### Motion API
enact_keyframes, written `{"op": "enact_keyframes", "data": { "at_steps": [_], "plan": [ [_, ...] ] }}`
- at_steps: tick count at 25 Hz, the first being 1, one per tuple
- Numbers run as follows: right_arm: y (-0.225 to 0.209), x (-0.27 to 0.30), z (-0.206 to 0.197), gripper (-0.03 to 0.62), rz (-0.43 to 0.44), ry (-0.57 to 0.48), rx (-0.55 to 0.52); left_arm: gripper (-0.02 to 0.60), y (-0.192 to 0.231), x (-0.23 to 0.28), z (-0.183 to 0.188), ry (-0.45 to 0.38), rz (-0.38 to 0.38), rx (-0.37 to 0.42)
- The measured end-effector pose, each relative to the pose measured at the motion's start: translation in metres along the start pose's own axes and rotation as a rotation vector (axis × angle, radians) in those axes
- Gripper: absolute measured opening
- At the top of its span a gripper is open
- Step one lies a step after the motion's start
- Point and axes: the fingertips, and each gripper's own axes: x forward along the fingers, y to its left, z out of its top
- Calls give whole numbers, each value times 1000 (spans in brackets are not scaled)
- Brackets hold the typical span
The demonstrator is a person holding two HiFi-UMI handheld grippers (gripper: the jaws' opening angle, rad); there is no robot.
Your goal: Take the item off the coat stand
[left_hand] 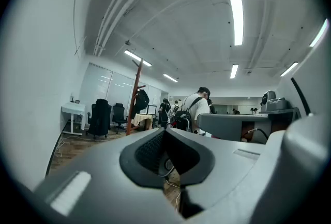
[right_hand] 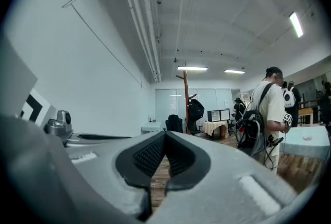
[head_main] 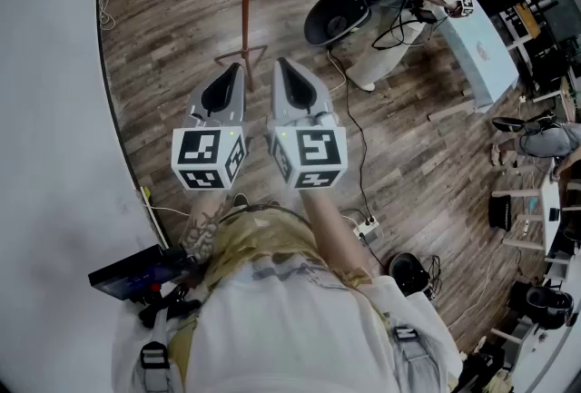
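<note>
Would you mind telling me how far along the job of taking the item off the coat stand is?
Nothing looks done: the dark item hangs on the coat stand. In hand: nothing; the left gripper and right gripper are shut, empty, short of the stand. To do: approach, grasp, lift it off.

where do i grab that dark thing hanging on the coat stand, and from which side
Probably its top, just under the peg. The dark item hangs to the right of the coat stand in both gripper views, so come in from that free side and lift up. It is too far off to make out a strap.
</note>
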Motion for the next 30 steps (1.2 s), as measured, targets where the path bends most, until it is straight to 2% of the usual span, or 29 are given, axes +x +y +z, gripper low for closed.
{"op": "enact_keyframes", "data": {
  "at_steps": [21, 30],
  "plan": [
    [18, 13, -9, 0, -1, 16, 25, -3, 19, -5, -5, 23, -16, -14],
    [18, 12, -24, 0, -37, 57, 43, -3, 26, -11, -24, 79, -30, -39]
  ]
}}
